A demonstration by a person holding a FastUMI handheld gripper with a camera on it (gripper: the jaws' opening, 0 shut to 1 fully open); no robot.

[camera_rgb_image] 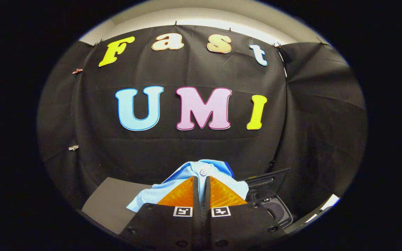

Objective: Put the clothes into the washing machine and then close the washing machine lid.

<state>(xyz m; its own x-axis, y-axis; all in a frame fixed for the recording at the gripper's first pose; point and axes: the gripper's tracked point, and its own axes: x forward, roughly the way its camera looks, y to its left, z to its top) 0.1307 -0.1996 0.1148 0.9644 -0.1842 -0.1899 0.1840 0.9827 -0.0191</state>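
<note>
Gripper (pixel 201 179) fingers stand almost fully together, with only a thin slit between them, and they pinch a light blue cloth garment with a small white button (pixel 201 172). Both fingers press on this fabric, so the garment is held between them. It bunches up above the fingertips and spreads out to both sides. One loose flap hangs down on the left side of the fingers, and a fold with a darker blue edge shows on the right side. The button sits just ahead of the fingertips, near the top of the bunch.

Below and to the left of the garment lies a flat grey tabletop (pixel 108 204); the hanging flap of cloth shows in front of it, but I cannot tell whether it touches the surface. To the right of the fingers, lower down, stands a dark washing machine with a rounded opening (pixel 274 205). Its dark flat lid (pixel 269 181) stands raised behind the opening, so the machine is open. The garment is beside the machine, not inside it.

Beyond all these things hangs the black cloth wall (pixel 312 122) of the booth.
</note>
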